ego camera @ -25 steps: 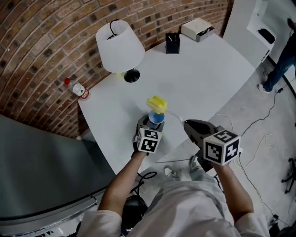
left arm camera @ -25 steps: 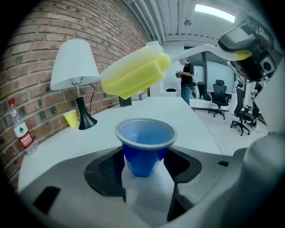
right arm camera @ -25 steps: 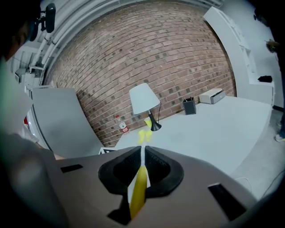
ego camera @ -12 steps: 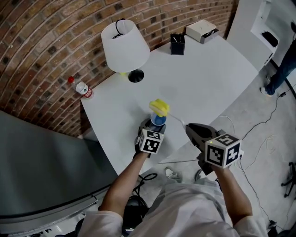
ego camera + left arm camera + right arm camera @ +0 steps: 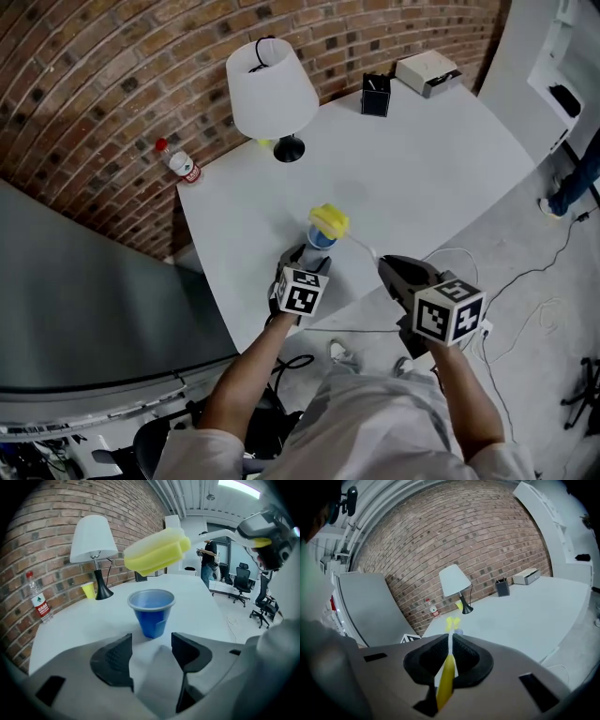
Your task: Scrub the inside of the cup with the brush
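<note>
Gripping side: the right gripper (image 5: 450, 641) has its 2 jaws closed on the thin handle of the brush (image 5: 446, 677). The yellow end of the handle sticks out behind the pads.
Brush head: a yellow sponge (image 5: 157, 551), tilted, in the air just above the mouth of the cup (image 5: 151, 611). It is not inside the cup and does not touch the rim.
Cup: blue and upright, standing near the front edge of the white table (image 5: 422, 159).
Left gripper (image 5: 151, 641): the 2 jaws stand wide apart with nothing between them. The cup is just ahead of the tips, apart from both.
Far side of table: a white lamp (image 5: 272, 89), a bottle (image 5: 180, 162) with a red cap beside the brick wall, 1 black box (image 5: 376, 96) and 1 white box (image 5: 427, 72).
</note>
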